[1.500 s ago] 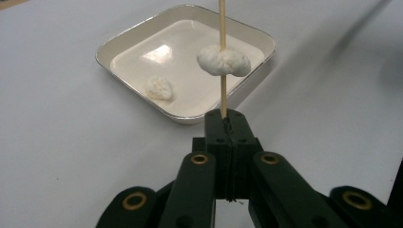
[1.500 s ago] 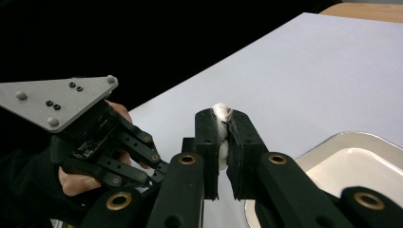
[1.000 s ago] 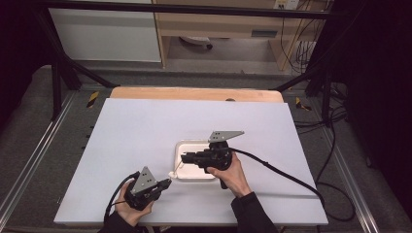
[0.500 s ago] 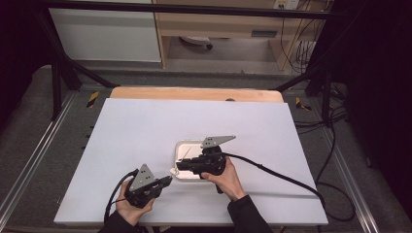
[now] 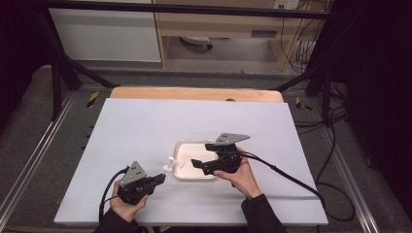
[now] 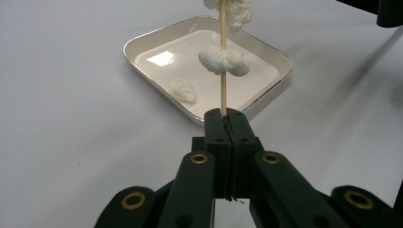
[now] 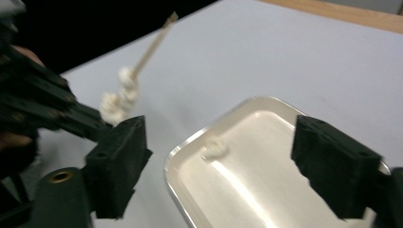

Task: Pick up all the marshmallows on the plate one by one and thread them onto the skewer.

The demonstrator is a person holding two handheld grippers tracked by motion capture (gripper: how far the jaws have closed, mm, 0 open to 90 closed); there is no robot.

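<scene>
You are seated at a wide white table (image 5: 145, 131) with a strip of bare wood along its far edge. Near the middle, slightly toward you, sits a shallow white tray (image 5: 182, 145) with rounded corners and a thin metallic rim.

Your right gripper (image 5: 200, 156) hangs over the tray's right half, held in your right hand (image 5: 240, 174), with its cable trailing off to the right across the table. Its jaws are spread wide apart and grasp nothing; in the right gripper view they frame the tray from either side.

Your left gripper (image 5: 161, 177) sits nearer you, to the left of the tray, held in your left hand (image 5: 127, 206). Its jaws are clenched tight on the lower end of a thin wooden skewer (image 6: 223, 57). The skewer points up and toward the tray's near left corner.

Two white fluffy pieces (image 6: 223, 61) are threaded on the skewer, one above the other. In the left gripper view the upper one is cut off by the top edge.

One small loose white piece (image 6: 184, 90) lies inside the tray, on its floor near the left side, apart from both grippers.
</scene>
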